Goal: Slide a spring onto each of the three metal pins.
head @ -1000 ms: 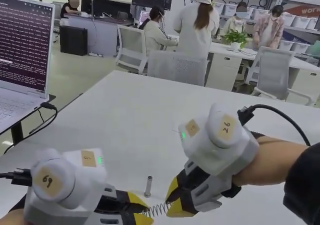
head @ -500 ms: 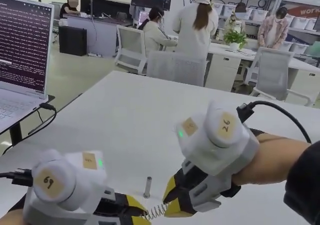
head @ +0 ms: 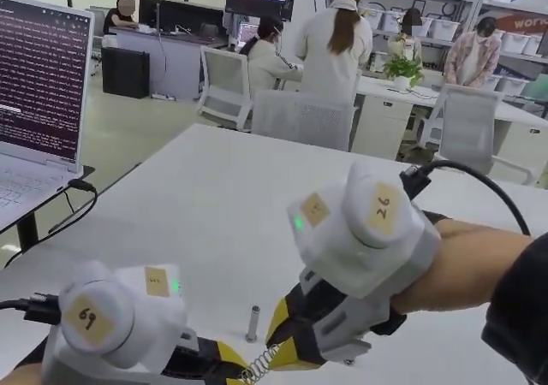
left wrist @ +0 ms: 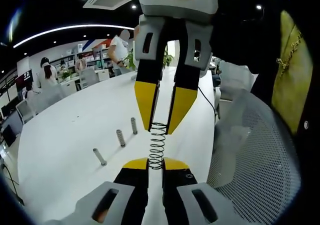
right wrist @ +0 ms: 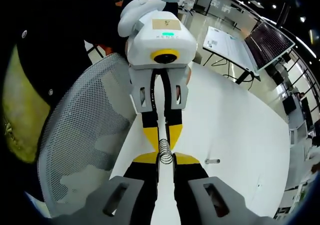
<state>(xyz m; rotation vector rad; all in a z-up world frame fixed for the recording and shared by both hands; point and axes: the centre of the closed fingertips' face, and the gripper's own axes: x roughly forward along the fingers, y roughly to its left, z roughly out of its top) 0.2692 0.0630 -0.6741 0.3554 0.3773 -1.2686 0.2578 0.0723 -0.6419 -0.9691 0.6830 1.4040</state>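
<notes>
A thin coil spring (left wrist: 156, 145) hangs in the air, stretched between my two grippers just above the white table (head: 214, 197). My left gripper (left wrist: 156, 163) is shut on its near end. My right gripper (left wrist: 162, 127) comes in from above and is shut on the far end. In the right gripper view the spring (right wrist: 165, 155) sits end-on between my right gripper (right wrist: 166, 160) and my left gripper (right wrist: 163, 136). Three upright metal pins (left wrist: 120, 138) stand in a row on the table to the left. One pin (head: 253, 323) shows just behind the spring (head: 259, 365).
An open laptop (head: 38, 85) sits on a stand at the left, with cables hanging from it. A grey mesh chair back (left wrist: 250, 150) is close beside the table edge. People, chairs and desks fill the room beyond the table's far edge.
Both grippers have sunk slightly lower and leftward in the picture, partly from the head camera moving. The spring is still held between them.
</notes>
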